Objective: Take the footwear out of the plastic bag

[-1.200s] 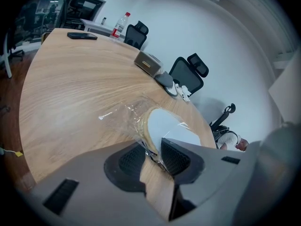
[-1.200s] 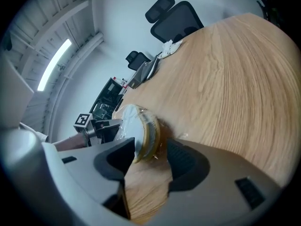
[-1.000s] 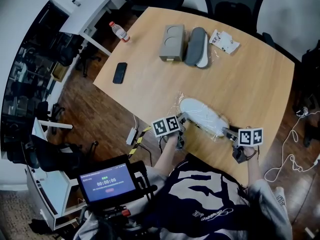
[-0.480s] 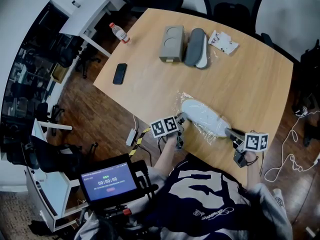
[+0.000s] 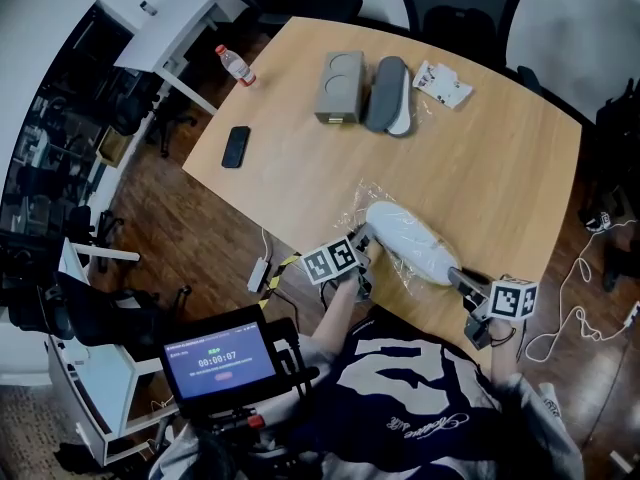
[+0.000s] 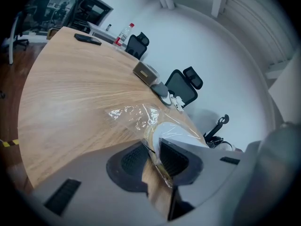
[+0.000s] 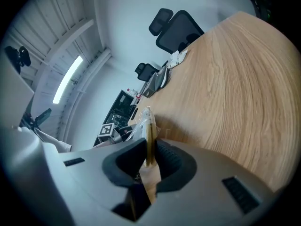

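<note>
Two grips, jaws just closed further | left tongs (image 6: pixel 154 150) clamp plastic bag (image 6: pixel 134 117) | right tongs (image 7: pixel 149 157) clamp slipper (image 7: pixel 149 128) edge-on, rest hidden

There are two grippers, the left gripper (image 5: pixel 362 238) and the right gripper (image 5: pixel 456 276). Between their fingers are one plastic bag (image 5: pixel 372 200) and one white slipper (image 5: pixel 410 240). Well beyond the fingers, on the one table (image 5: pixel 500 168), lie one grey slipper (image 5: pixel 386 88), one grey box (image 5: pixel 340 86), one packet (image 5: pixel 443 82), one phone (image 5: pixel 234 146) and one bottle (image 5: pixel 233 63). Behind it stand at least two chairs (image 5: pixel 455 8).
</note>
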